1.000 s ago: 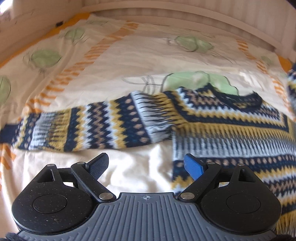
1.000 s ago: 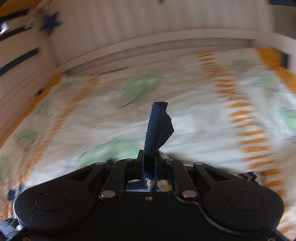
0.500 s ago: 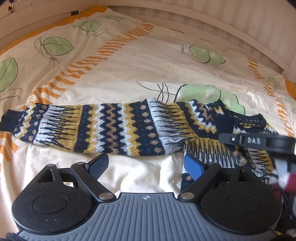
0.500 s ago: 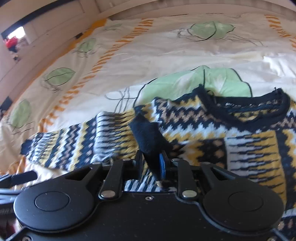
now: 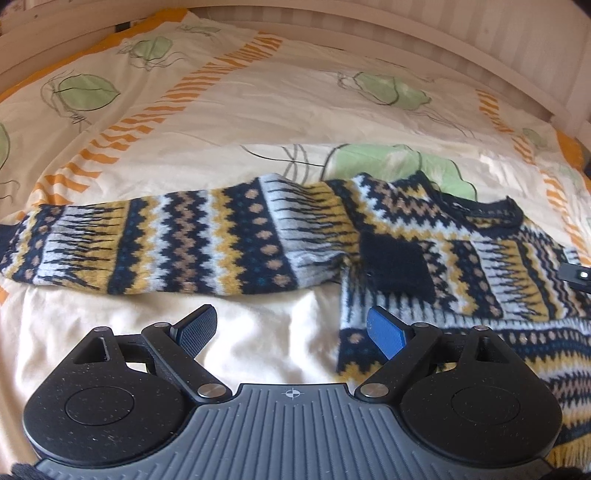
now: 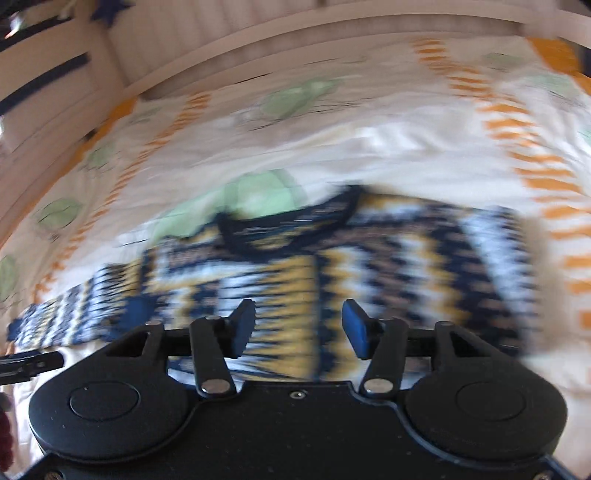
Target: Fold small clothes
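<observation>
A patterned knit sweater [image 5: 480, 266] in navy, yellow and pale blue lies flat on the bed sheet [image 5: 258, 110]. Its left sleeve [image 5: 166, 247] stretches out to the left. The other sleeve lies folded across the chest, with its navy cuff [image 5: 395, 266] near the left shoulder. My left gripper [image 5: 291, 328] is open and empty, low over the sheet just in front of the sweater's left side. My right gripper [image 6: 299, 325] is open and empty above the sweater's body [image 6: 332, 266]; that view is blurred.
The cream sheet has green leaf prints and orange stripes. A white slatted bed rail [image 5: 443, 33] runs along the far side and shows in the right wrist view [image 6: 258, 48]. The tip of the right gripper [image 5: 578, 275] shows at the right edge of the left wrist view.
My right gripper carried the navy cuff across onto the chest, opened and let it go, then pulled back to the right. My left gripper stayed open and barely shifted.
</observation>
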The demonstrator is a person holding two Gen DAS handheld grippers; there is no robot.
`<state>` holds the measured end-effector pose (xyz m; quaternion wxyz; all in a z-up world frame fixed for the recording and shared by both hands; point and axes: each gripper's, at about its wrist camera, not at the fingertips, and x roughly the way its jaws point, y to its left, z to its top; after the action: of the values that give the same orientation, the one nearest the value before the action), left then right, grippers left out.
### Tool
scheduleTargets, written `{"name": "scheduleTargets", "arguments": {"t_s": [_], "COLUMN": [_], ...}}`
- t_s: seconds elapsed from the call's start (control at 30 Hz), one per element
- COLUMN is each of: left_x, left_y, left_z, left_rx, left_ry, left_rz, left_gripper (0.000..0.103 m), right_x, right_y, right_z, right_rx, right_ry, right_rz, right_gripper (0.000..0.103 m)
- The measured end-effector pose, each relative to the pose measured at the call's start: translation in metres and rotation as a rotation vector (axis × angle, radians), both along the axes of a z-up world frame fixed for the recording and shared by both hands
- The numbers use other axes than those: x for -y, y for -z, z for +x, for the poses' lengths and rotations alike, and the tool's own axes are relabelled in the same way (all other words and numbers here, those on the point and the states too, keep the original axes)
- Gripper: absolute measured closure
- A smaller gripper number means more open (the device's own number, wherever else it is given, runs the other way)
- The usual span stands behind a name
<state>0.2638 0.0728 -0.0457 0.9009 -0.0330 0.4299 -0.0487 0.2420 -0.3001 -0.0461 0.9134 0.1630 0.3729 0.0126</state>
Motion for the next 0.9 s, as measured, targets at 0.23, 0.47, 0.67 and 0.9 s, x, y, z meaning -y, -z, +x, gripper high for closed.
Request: {"name": "scheduleTargets", "arguments": {"t_s": [0.23, 0.47, 0.67, 0.9], "left_x": [0.038, 0.085, 0.087, 0.087], "left_y": [-0.007, 0.013, 0.058, 0.067], "left_z": [0.007, 0.042, 0.064, 0.058], "left_rx": [0.022, -0.01, -0.076, -0.031], "left_ry": [0.068, 0.095, 0.054, 0.082], "left_rz": [0.013, -0.003, 0.024, 0.049], "left_gripper": [0.014, 0.014, 0.008, 0.002], "right_x": [0.085, 0.131, 0.146, 0.15], "right_y": [0.008, 0.022, 0.04, 0.06], "right_z": [-0.02, -0.01, 0.012, 0.024], "right_rx": [0.007, 0.013, -0.016, -0.018], "right_ry": [0.168, 0.206, 0.194, 0.163], "right_rz": [0.007, 0.071, 0.12, 0.198], "right_gripper": [0.038, 0.038, 0.038, 0.039]}}
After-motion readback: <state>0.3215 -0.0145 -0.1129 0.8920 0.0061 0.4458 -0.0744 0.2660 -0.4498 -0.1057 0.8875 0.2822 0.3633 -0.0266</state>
